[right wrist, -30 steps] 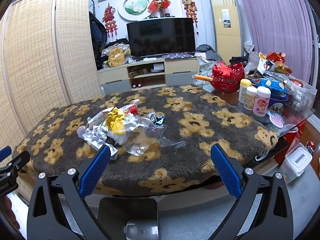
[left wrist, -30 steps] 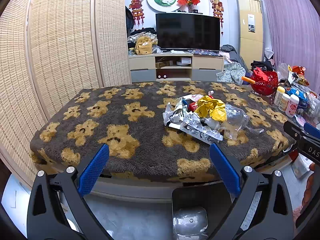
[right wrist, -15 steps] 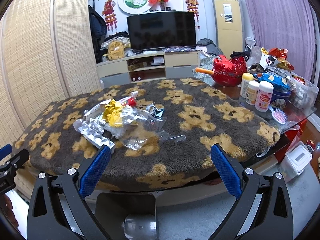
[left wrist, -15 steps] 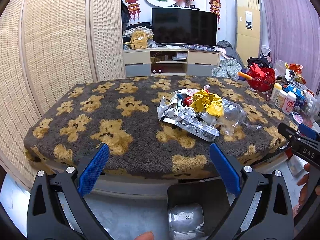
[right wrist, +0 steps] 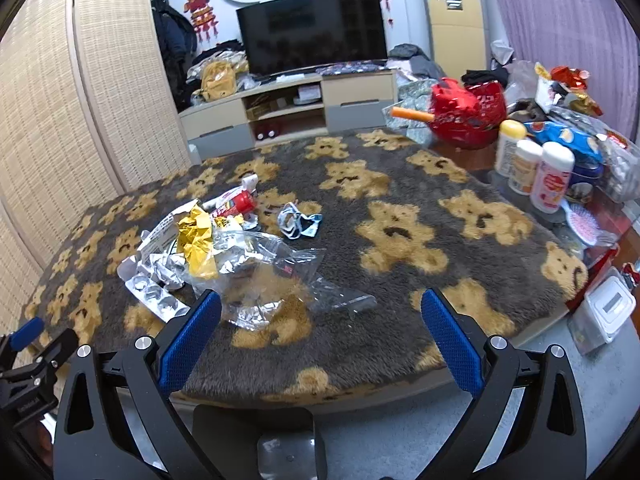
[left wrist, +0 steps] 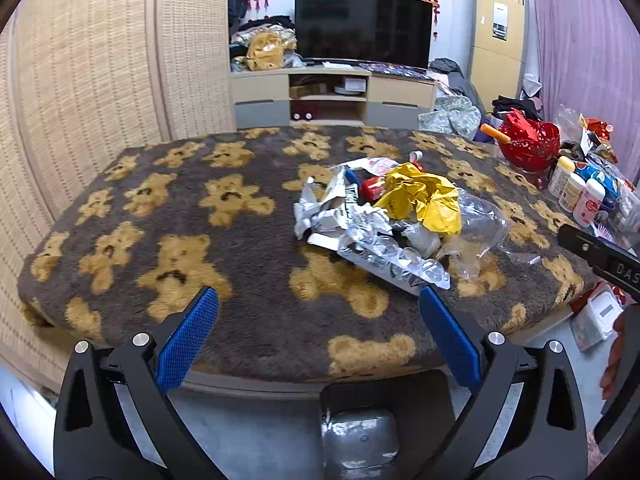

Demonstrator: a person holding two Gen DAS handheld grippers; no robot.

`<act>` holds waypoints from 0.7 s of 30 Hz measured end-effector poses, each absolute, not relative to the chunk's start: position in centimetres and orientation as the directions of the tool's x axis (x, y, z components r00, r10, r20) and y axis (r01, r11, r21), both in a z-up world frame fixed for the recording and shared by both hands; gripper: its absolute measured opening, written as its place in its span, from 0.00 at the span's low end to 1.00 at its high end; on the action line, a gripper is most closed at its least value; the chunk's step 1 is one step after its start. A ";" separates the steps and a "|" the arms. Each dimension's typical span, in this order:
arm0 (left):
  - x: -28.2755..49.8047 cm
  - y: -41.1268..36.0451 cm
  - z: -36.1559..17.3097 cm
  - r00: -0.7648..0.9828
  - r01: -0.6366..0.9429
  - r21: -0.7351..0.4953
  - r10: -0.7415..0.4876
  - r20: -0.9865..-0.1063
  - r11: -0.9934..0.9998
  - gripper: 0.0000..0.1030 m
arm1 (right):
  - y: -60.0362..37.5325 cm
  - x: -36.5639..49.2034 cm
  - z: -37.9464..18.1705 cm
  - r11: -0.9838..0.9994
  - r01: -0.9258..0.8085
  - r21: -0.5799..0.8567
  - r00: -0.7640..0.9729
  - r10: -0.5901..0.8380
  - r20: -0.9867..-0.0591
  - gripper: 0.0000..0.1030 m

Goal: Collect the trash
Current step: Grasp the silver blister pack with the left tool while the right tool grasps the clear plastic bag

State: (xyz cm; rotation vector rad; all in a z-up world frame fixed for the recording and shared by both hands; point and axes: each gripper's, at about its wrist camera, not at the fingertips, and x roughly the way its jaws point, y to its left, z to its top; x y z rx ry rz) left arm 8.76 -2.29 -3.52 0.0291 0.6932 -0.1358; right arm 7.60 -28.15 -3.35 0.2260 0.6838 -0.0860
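Both our tongs, left gripper (left wrist: 318,312) and right gripper (right wrist: 320,312), stand wide apart and empty. The trash pile (left wrist: 394,220) lies mid-table, toward the right edge. We judge it light, crinkly and slippery; pinch the yellow wrapper (right wrist: 196,240) at a fold.

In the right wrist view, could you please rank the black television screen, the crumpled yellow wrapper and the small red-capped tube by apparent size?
1. Black television screen, largest, though farthest away.
2. Crumpled yellow wrapper, clearly smaller.
3. Small red-capped tube, smallest; partly hidden by the trash, so its full size is unsure.
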 end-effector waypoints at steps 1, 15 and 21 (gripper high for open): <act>9.2 -2.5 -3.6 0.757 0.141 -0.023 -0.123 -0.642 0.990 0.92 | -28.1 8.4 -3.7 0.973 0.139 0.186 0.765 0.013 -0.643 0.97; 14.6 -6.0 -6.2 0.684 0.211 -0.026 -0.166 -0.710 0.977 0.87 | -26.0 16.2 -6.6 0.954 0.075 0.289 0.682 0.162 -0.713 0.97; 16.5 -7.2 -7.8 0.645 0.225 -0.051 -0.189 -0.740 0.973 0.87 | -26.4 18.1 -8.1 0.957 0.087 0.276 0.645 0.157 -0.748 0.93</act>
